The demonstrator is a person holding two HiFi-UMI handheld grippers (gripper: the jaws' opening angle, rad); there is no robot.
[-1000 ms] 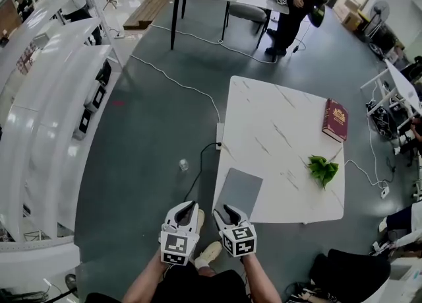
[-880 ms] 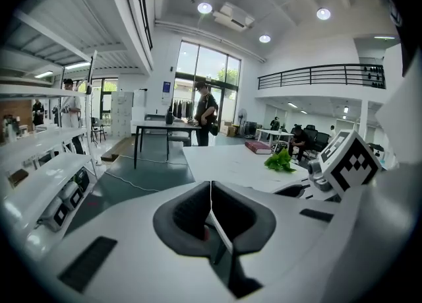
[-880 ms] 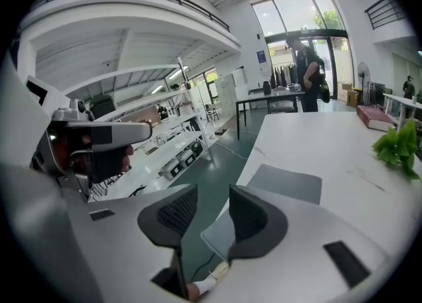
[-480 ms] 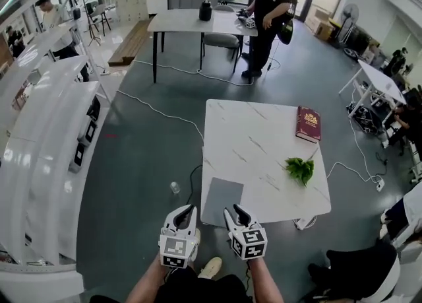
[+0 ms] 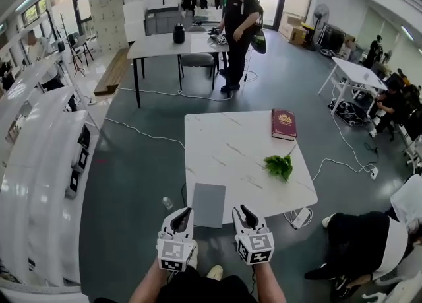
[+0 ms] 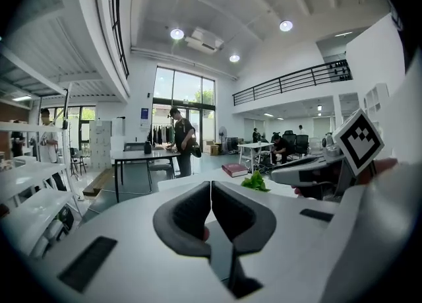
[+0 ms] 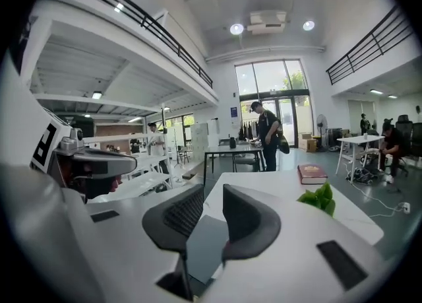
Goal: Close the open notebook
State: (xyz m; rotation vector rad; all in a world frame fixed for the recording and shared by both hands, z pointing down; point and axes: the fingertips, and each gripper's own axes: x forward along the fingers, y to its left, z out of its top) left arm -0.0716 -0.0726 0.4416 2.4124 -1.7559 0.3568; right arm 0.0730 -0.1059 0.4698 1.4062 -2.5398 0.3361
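Find the gray notebook (image 5: 209, 204) lying flat at the near left corner of the desk (image 5: 231, 143), right at the near edge, well apart from the red book (image 5: 284, 125) at the far right and the green leaves (image 5: 279, 166) on the right. Only one plain gray face shows from here, with no spread of pages to make out, so check for a free cover before committing.

Read the left gripper (image 5: 180, 218) as jaws pressed tip to tip, with nothing between. Read the right gripper (image 5: 244, 216) as jaws a narrow gap apart, just after closing in, also empty. Both hang short of the desk, either side of the notebook's near end, touching nothing.

Bring both forward and down over the near edge. Widen one pair of jaws enough to catch the free cover's edge, and pin the other side flat. Swing the cover over the spine in an arc rather than dragging it. Avoid any shove toward the near edge, probably the easiest way to lose the notebook to the floor.
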